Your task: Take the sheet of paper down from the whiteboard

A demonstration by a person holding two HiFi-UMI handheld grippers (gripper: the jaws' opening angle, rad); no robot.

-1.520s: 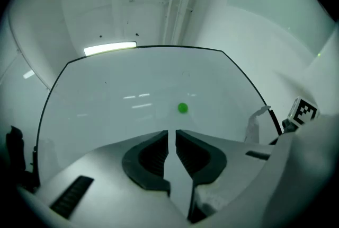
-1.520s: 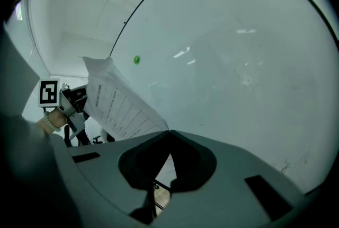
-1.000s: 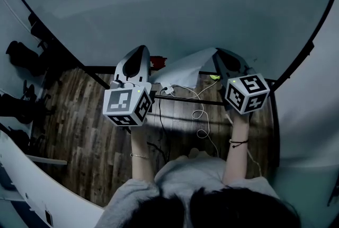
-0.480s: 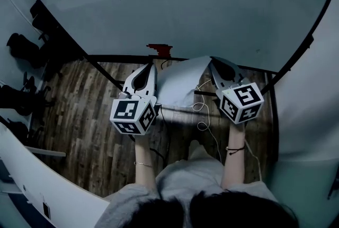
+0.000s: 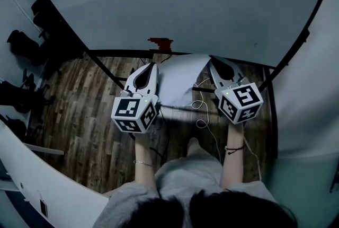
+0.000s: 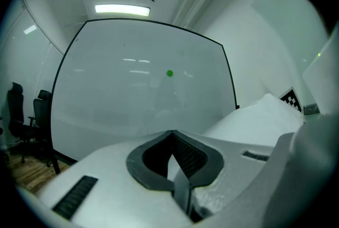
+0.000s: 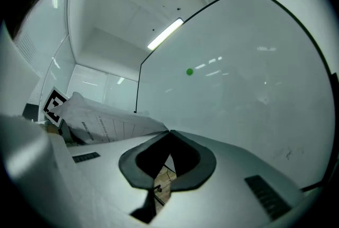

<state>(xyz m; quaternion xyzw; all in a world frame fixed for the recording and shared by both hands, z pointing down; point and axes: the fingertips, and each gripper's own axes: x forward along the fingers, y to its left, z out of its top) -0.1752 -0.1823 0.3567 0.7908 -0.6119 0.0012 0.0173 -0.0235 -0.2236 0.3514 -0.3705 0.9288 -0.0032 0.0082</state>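
You hold the sheet of paper clear of the whiteboard, left gripper and right gripper each clamped on an edge, so your next move is probably to lay it down flat.

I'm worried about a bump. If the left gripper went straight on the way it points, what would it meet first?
Most likely the whiteboard, at a bare patch below the green magnet. The left gripper, shut on the sheet of paper, faces it with nothing between; how far is unclear.
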